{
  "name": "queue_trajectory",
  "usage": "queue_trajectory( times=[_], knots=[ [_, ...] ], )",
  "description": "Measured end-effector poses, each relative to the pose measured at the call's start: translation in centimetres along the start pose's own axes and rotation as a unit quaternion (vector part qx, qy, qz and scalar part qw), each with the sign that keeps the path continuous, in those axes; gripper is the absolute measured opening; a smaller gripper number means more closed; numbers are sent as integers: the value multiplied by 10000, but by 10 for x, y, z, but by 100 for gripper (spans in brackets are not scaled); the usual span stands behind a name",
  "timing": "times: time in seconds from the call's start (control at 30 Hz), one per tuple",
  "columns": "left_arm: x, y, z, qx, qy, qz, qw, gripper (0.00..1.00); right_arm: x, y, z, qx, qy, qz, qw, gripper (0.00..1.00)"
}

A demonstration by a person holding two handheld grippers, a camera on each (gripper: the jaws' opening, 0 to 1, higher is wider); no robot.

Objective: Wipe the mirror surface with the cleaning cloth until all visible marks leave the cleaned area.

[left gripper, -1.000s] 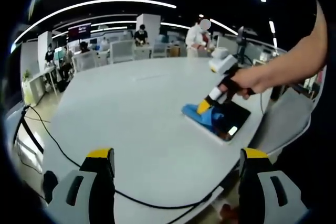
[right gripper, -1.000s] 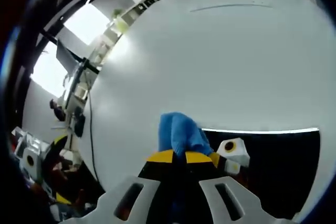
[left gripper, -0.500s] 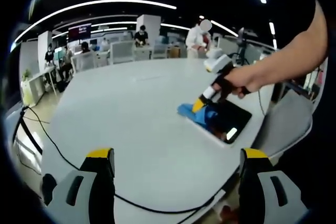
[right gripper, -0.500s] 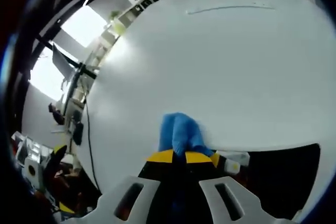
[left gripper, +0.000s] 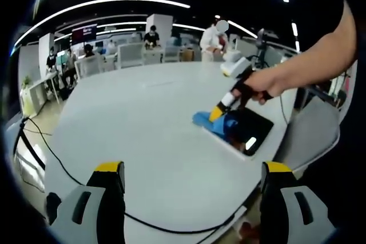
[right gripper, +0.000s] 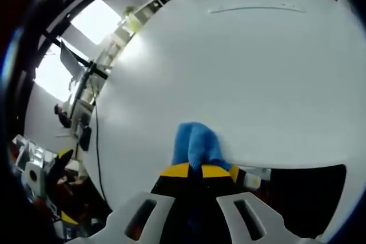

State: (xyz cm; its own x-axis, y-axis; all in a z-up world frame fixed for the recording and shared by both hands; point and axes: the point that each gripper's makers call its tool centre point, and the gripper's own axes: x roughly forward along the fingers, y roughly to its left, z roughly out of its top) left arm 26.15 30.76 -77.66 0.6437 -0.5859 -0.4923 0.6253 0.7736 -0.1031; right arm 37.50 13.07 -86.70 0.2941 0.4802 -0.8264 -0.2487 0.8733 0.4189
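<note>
Two tongs: right tongs (right gripper: 196, 170) clenched on cloth (right gripper: 195, 144) at mirror (left gripper: 246, 131) edge, left tongs (left gripper: 191, 175) released over desk (left gripper: 143, 118), well apart.

You face a big white table (left gripper: 143, 124) crossed by a black cable (left gripper: 57, 158); desks (left gripper: 131, 55) and ceiling light strips (left gripper: 103, 4) fill the upper frame.

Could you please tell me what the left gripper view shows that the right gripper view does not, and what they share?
Left gripper view: the left gripper with jaws apart and empty, a person's hand holding the right gripper, a cable across the table, and people at desks behind. Right gripper view: the right gripper close up, jaws shut on the cloth. Both: the blue cloth, the dark mirror and the white table.
</note>
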Motion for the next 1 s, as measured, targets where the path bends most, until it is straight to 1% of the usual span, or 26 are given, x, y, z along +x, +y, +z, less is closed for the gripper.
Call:
queue_trajectory(
  times=[0.27,0.4,0.53,0.67,0.9,1.0],
  knots=[
    [0,-2,1,31,13,25,10000,100,-9,-13,-3,-59,-11,-56,10000,0],
    [-1,-8,0,-1,-25,61,10000,100,-12,-20,-3,-109,15,-84,9999,0],
    [-4,-14,-4,14,-3,51,10000,100,-15,-25,-4,-145,14,-109,9998,0],
    [-12,-17,-7,-1,14,98,10000,100,-18,-31,-5,-167,14,-136,9998,0],
    [-21,-16,-13,-57,10,258,9997,100,-23,-38,-5,-149,13,-135,9998,0],
    [-21,-17,-15,-81,7,295,9995,100,-24,-41,-5,-123,29,-123,9998,0]
  ],
)
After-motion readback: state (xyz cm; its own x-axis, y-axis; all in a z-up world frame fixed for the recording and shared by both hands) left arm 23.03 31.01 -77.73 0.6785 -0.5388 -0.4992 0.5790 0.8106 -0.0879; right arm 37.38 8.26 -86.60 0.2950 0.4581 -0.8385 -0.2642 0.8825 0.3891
